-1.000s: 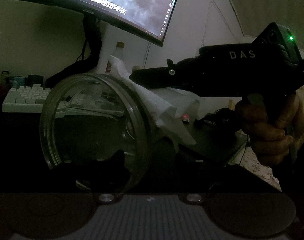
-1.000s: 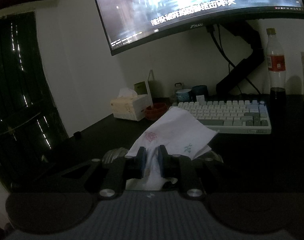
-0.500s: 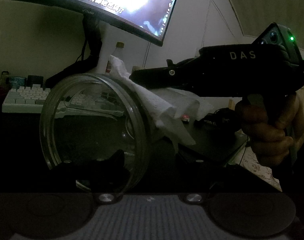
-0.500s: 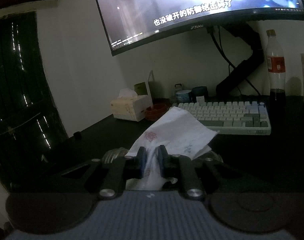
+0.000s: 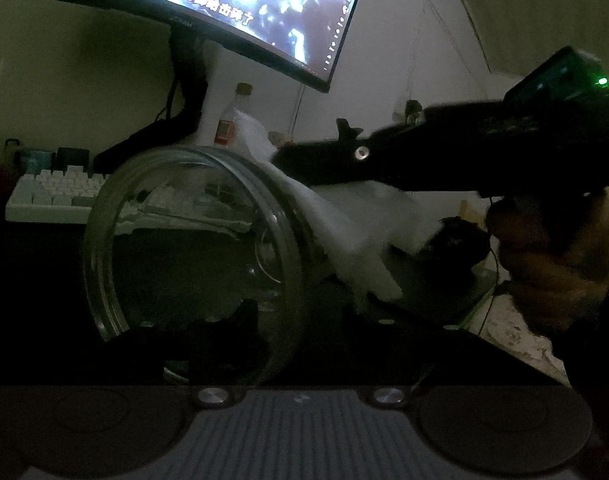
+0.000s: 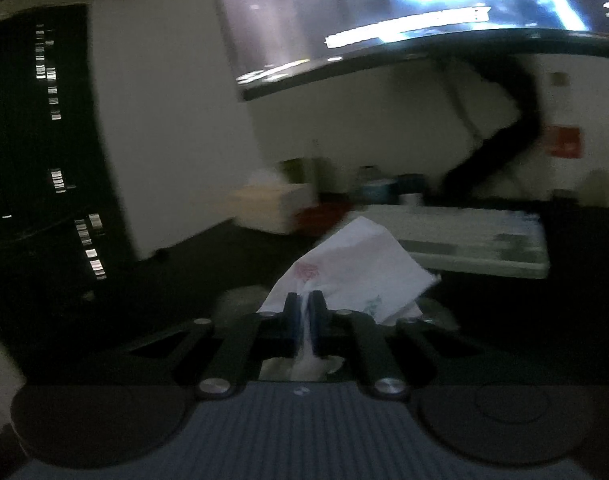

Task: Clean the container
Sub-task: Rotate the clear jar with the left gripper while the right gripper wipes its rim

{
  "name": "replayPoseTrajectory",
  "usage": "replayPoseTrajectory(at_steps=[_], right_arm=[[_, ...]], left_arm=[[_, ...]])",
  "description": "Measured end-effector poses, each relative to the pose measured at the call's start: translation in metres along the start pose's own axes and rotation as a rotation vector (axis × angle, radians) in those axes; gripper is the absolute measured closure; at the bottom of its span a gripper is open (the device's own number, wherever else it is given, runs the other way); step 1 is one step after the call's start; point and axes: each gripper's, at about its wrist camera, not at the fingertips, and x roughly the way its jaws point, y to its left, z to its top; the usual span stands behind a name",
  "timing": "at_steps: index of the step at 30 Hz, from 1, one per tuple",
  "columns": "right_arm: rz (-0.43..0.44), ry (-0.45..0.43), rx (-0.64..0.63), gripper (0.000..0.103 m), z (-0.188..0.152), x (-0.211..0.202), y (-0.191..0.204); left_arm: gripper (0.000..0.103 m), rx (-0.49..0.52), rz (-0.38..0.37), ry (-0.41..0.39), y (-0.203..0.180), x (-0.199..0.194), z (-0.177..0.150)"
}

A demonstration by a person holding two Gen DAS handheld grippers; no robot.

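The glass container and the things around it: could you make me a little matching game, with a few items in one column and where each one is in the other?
Things:
1. glass container
2. tissue
3. keyboard
4. bottle

Places:
A. standing by the monitor's stand
B. pinched in the right gripper
C. lying on the desk under the monitor
D. held on its side by the left gripper

Pairs: 1-D, 2-B, 3-C, 4-A
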Motion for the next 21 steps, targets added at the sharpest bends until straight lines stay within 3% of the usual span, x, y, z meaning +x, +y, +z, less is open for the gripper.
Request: replayPoseTrajectory(at_steps=[3,6,9,11,14,16,17,21], right_arm=[[0.0,0.007,0.002,0.096,0.001,0.0,-0.005],[-0.105,-0.003,0.053,0.096,0.003,-0.003,-0.025],[-0.142,-0.013,0.106,0.095,0.004,-0.003,-0.034],[-0.137,-0.018,0.063,0.095,0.003,-0.002,-0.022],[-0.036,-0.014,0.018,0.095,0.001,-0.001,-0.004],[-0.031,-0.014,-0.001,0.095,0.0,-0.002,-0.001],[-0.042,-0.015,-0.011,0.095,-0.001,-0.003,-0.001],[-0.155,-0.06,0.041,0.095,-0.005,-0.017,-0.018]], left_arm=[[0.062,-0.002,-0.003,-0.001,0.0,0.0,-0.001],[0.062,-0.011,0.006,-0.003,0.002,0.0,-0.001],[0.063,-0.012,0.008,-0.003,0.003,0.0,-0.001],[0.063,-0.009,0.011,-0.002,0.002,0.001,-0.002],[0.063,-0.001,0.021,-0.001,0.001,0.0,-0.002],[0.069,0.004,0.029,0.0,0.0,0.0,-0.003],[0.076,0.008,0.042,-0.004,-0.001,0.0,-0.003],[0.087,-0.05,0.013,-0.026,0.004,-0.002,-0.001]])
